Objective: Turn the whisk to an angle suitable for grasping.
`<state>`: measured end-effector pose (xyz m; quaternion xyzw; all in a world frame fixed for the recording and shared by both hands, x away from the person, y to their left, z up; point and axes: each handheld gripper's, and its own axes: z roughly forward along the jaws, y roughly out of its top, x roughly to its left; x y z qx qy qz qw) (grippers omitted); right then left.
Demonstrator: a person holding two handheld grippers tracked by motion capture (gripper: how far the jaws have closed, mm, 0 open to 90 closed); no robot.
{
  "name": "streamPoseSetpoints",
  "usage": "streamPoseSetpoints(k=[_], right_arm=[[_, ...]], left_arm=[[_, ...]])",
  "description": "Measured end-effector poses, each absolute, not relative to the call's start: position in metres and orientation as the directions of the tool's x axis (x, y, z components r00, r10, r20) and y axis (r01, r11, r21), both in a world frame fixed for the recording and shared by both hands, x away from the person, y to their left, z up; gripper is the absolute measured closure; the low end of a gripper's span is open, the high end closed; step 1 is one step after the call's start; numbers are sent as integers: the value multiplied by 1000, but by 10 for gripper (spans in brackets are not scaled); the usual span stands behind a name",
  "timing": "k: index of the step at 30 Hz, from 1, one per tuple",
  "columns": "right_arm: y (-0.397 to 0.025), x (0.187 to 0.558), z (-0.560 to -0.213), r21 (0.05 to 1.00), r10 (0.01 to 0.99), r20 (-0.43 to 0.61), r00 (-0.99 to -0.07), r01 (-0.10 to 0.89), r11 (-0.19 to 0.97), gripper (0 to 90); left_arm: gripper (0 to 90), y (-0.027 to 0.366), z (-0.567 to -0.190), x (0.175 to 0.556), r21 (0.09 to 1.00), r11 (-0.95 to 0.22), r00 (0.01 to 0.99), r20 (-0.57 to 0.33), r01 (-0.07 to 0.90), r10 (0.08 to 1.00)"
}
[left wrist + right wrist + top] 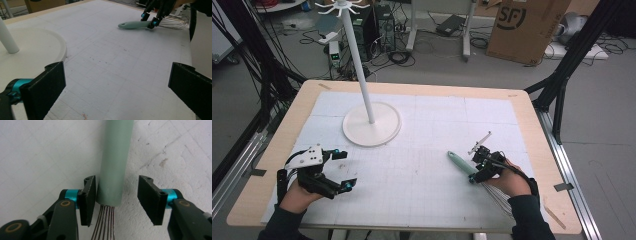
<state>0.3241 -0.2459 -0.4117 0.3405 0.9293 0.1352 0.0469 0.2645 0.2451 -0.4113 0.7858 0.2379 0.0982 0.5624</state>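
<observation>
The whisk [464, 167] lies flat on the white gridded mat [422, 150] at the lower right of the high view, its pale green handle pointing toward the upper left and its wire loops running back under the person's right hand. The right gripper [116, 195] straddles the end of the handle where the wires enter it: in the right gripper view one jaw touches or nearly touches the handle's left side, while the other stands clear on the right, so the tongs are partly spread and not yet clamped. This looks like the grasping step; the next move calls for closing squarely on the handle before lifting. The left gripper [340, 170], at lower left, hangs with its jaws wide and empty, near the white stand [372, 125] in the upper middle. The cardboard box [527, 25] at the upper right reads "SF".
</observation>
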Motion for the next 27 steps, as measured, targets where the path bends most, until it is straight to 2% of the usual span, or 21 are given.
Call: streamPoseSetpoints(k=[14, 27], right_arm=[[-244, 324, -413, 263, 630, 28, -776, 614, 744, 650], [-239, 325, -413, 225, 648, 23, -761, 636, 738, 671]], left_arm=[[18, 244, -413, 265, 929, -258, 869, -114, 265, 482], [17, 242, -414, 265, 928, -263, 869, -110, 264, 483]])
